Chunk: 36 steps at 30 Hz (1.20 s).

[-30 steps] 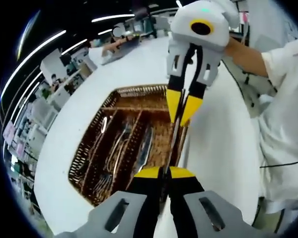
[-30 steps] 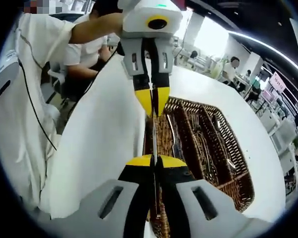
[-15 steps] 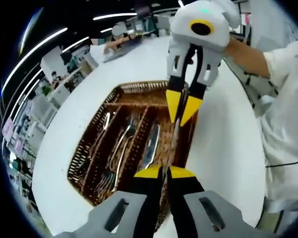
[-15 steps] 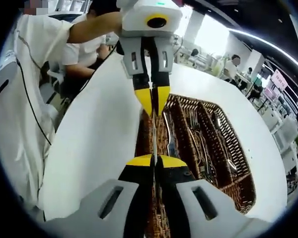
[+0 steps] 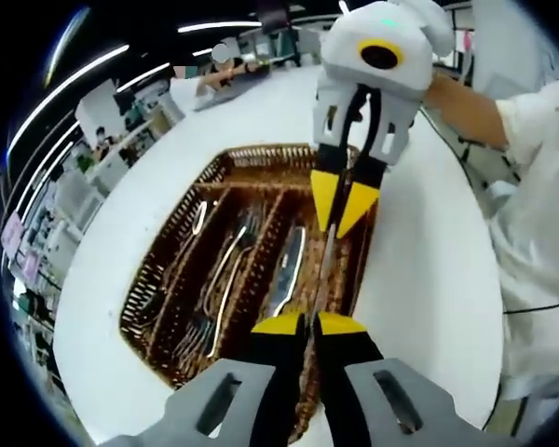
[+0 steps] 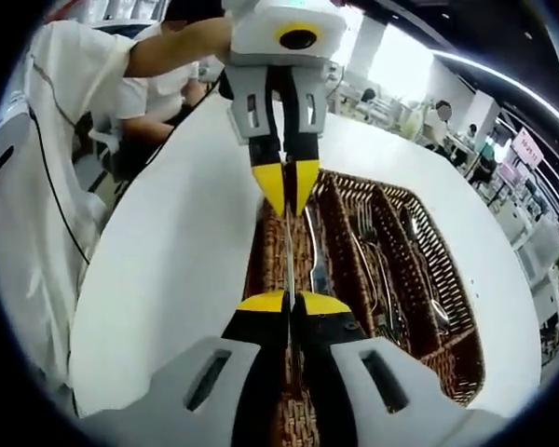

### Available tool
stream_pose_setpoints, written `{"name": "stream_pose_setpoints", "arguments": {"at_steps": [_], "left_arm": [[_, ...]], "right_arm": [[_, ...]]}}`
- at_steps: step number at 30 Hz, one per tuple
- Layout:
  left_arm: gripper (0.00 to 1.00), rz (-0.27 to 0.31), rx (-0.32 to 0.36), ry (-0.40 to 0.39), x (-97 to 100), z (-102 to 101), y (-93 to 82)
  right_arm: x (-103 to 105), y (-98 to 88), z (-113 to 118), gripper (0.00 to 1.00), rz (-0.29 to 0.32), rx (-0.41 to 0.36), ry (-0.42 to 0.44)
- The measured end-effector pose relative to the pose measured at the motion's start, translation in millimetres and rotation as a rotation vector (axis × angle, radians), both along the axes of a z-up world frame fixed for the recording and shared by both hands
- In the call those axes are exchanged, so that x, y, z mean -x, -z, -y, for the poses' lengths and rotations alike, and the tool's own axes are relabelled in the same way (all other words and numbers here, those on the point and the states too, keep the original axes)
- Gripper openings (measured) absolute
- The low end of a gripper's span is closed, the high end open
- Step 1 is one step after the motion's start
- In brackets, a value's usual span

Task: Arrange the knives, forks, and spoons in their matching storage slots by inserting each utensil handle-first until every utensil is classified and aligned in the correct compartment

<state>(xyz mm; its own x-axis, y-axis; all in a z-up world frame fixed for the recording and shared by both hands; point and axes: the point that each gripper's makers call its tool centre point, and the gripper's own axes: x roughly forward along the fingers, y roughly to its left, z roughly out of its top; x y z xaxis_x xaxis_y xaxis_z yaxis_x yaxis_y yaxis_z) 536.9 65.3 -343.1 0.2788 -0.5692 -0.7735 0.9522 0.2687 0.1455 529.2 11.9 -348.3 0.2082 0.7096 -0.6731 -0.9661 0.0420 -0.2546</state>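
We held one knife (image 5: 327, 265) between us at frame centre, both the left gripper (image 5: 307, 323) and right gripper (image 6: 288, 303) clamped on it, above the mostly filled basket (image 5: 172, 237); insertion remained.

tray (image 5: 182, 228): on table (image 5: 429, 279), long slots side by side
knife (image 5: 326, 265): over tray's edge slot, between both grippers, an end pinched in each
forks (image 5: 225, 279), spoons (image 5: 197, 219): in farther slots
person (image 5: 540, 214): behind table
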Motion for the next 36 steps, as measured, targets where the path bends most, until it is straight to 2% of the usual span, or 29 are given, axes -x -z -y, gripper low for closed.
{"name": "stream_pose_setpoints", "arguments": {"at_steps": [8,36], "left_arm": [[0.03,-0.034,0.010,-0.003,-3.8,0.3,8.9],[0.03,-0.065,0.019,-0.020,-13.6,-4.6,27.0]], "right_arm": [[-4.5,9.6,0.9,0.03,-0.018,0.009,0.002],[-15.4,27.6,-5.3,0.03,-0.057,0.027,0.000]]}}
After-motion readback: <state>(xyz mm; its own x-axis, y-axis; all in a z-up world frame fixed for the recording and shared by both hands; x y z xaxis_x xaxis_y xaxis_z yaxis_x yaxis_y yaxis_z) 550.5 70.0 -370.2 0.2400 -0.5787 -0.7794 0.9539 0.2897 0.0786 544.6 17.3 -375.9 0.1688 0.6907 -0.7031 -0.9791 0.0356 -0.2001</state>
